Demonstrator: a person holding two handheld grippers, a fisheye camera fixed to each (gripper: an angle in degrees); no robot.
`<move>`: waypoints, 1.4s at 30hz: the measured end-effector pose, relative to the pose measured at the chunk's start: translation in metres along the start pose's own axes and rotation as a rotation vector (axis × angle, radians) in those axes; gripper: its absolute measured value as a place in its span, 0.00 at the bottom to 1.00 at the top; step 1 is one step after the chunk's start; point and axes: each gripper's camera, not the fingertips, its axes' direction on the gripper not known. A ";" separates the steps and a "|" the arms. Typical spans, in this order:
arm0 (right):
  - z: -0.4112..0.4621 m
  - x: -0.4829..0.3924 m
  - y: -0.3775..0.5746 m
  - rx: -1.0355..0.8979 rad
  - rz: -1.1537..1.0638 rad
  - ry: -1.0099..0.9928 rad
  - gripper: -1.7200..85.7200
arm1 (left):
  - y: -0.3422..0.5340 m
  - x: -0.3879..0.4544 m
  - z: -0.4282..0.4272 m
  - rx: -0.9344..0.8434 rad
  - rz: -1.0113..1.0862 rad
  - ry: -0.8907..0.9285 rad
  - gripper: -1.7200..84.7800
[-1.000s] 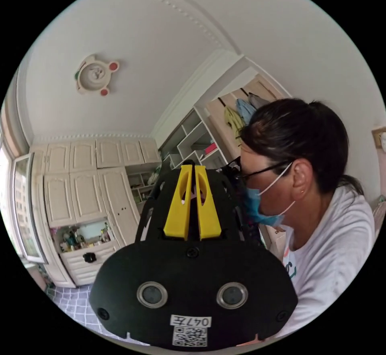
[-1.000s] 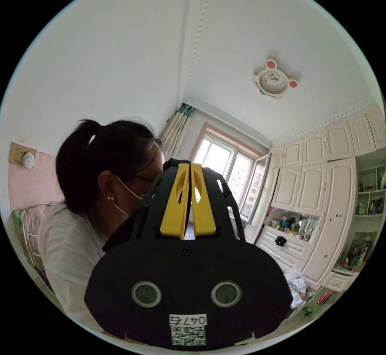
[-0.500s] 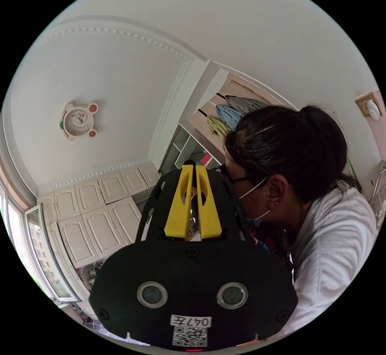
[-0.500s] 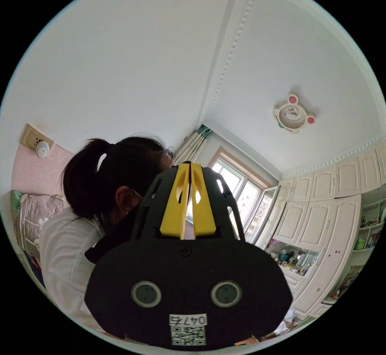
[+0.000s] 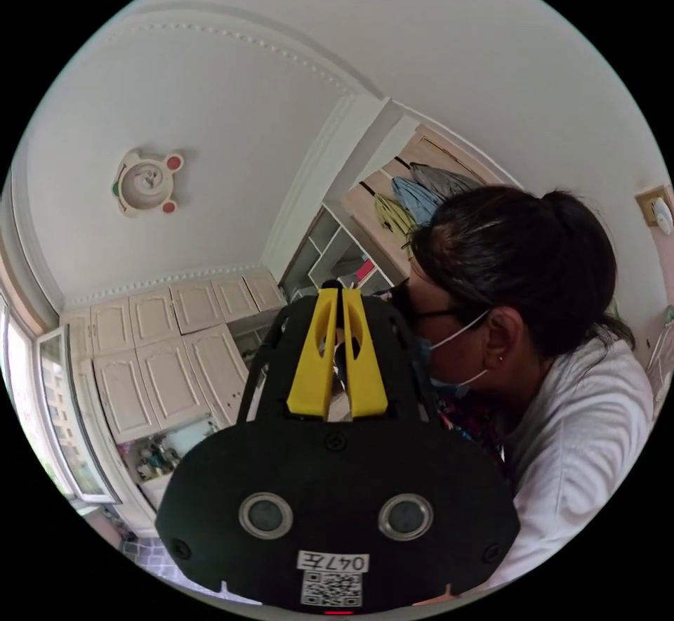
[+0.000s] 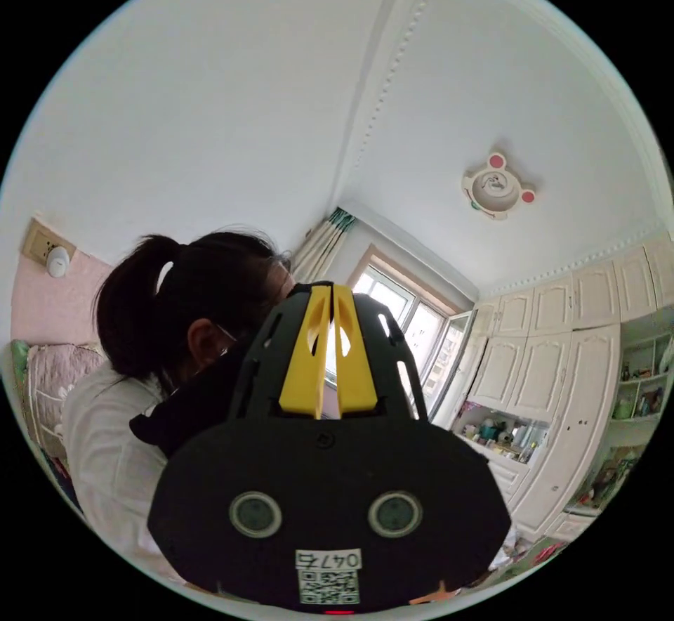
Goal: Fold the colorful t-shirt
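Note:
My left gripper (image 5: 340,292) points up toward the ceiling, its yellow jaws shut with nothing visible between them. A person in a white top leans close on its right. A strip of dark, multicoloured patterned cloth (image 5: 467,428) shows at the person's chest, beside the gripper body. My right gripper (image 6: 331,289) also points upward, jaws shut, with only a sliver of window light between them. A fold of dark cloth (image 6: 179,414) hangs at its left against the person's chest. I cannot tell whether this cloth is the t-shirt.
Cream wardrobes (image 5: 168,368) line one wall, open shelves (image 5: 337,256) stand beside them, and clothes hang on a door (image 5: 414,196). A window (image 6: 407,326) with a curtain is behind the right gripper. A bear-shaped ceiling lamp (image 6: 497,185) is overhead.
Both cameras have swung a little, back toward the wardrobes, with the person's head staying close. The jaws of both grippers stayed shut.

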 end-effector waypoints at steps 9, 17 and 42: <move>0.084 0.184 0.204 -0.267 0.631 0.084 0.01 | 0.283 -0.150 0.208 -0.328 -0.671 0.107 0.01; 0.165 0.321 0.486 -0.663 0.791 0.438 0.01 | 0.640 -0.198 0.439 -0.778 -0.799 -0.187 0.01; 0.338 0.063 0.950 -1.564 0.732 -0.064 0.01 | 1.263 0.189 0.573 -1.857 -1.286 0.123 0.02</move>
